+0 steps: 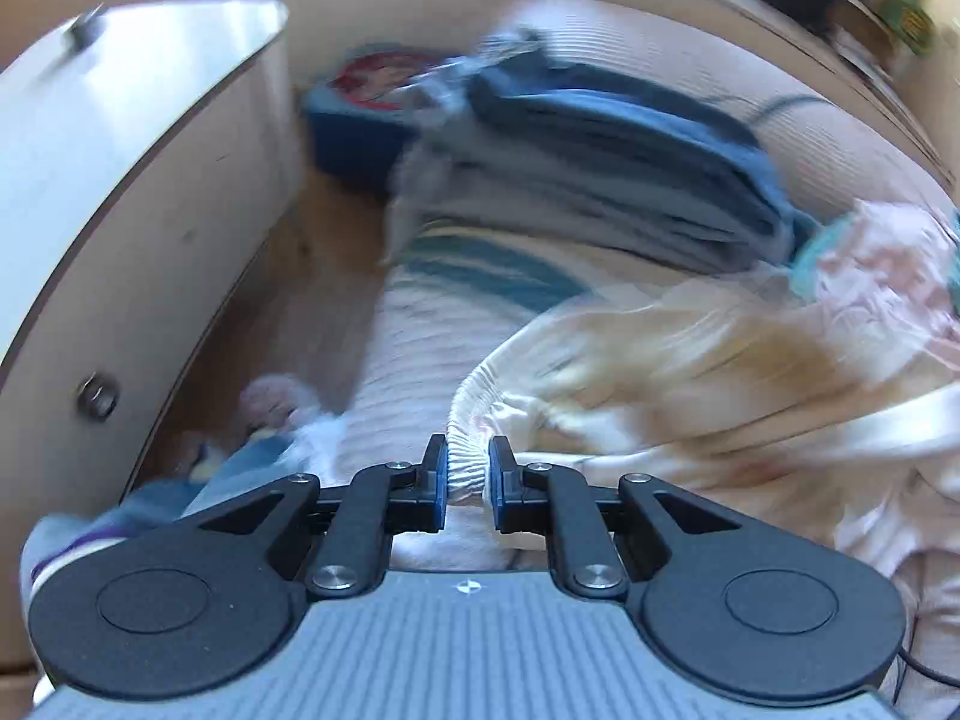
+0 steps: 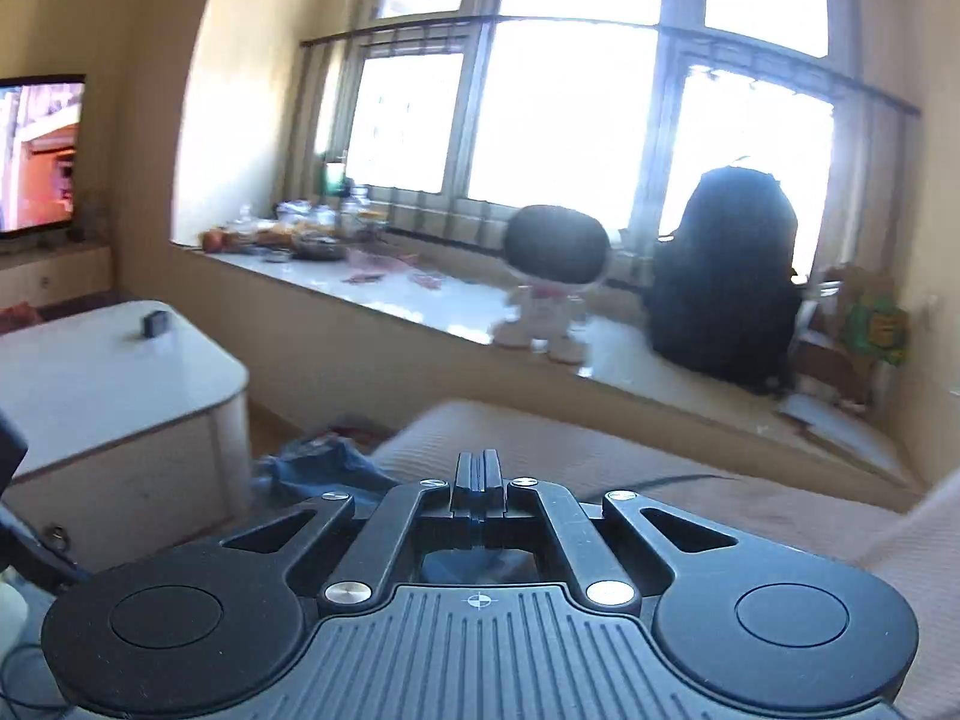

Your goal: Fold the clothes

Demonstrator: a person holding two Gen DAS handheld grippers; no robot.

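Observation:
In the left wrist view my left gripper (image 1: 467, 474) is shut on the gathered elastic edge of a cream and pale pink garment (image 1: 690, 372), which trails off to the right over the striped bed cover (image 1: 420, 348). Beyond it lies a stack of folded blue and grey clothes (image 1: 600, 162). In the right wrist view my right gripper (image 2: 478, 471) is shut with nothing visible between its fingers, held up above the bed and pointing toward the window. A bit of blue denim (image 2: 324, 468) shows below it at the left.
A white cabinet (image 1: 108, 180) stands close on the left of the bed, with a narrow strip of wood floor between. A window sill (image 2: 420, 294) carries a toy figure (image 2: 552, 282), a black backpack (image 2: 726, 294) and small items. A television (image 2: 39, 156) is at the far left.

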